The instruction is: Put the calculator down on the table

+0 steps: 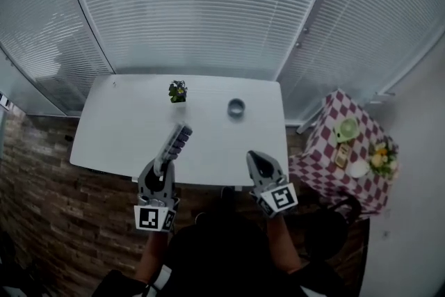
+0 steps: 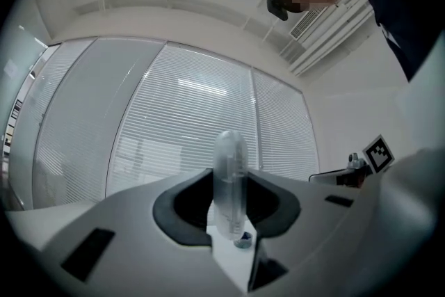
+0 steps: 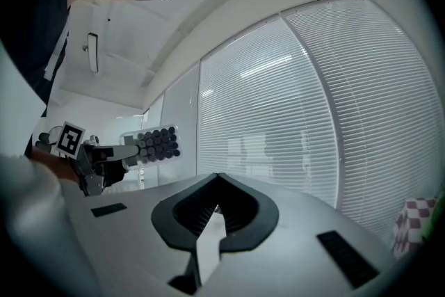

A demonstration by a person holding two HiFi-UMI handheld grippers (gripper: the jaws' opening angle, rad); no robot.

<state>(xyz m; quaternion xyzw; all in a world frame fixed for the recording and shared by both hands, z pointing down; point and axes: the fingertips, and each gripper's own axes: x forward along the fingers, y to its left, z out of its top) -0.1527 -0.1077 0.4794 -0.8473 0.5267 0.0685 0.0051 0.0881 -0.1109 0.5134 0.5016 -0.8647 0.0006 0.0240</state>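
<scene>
Clamping the calculator (image 1: 178,140) by its near end, your left gripper (image 1: 163,165) has its jaws partly closed on the front and back of the thin slab, holding it out over the front of the white worktop (image 1: 118,129). It is probably light, stiff, smooth plastic that could pivot or slip, so lay it flat gently. Your right gripper (image 1: 257,161) is closed and empty.

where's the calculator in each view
Head view: the calculator is left of centre, held in the left gripper.
Left gripper view: edge-on between the jaws, bottom centre.
Right gripper view: far left, mid-height.
Shared landmark: the window blinds.
</scene>
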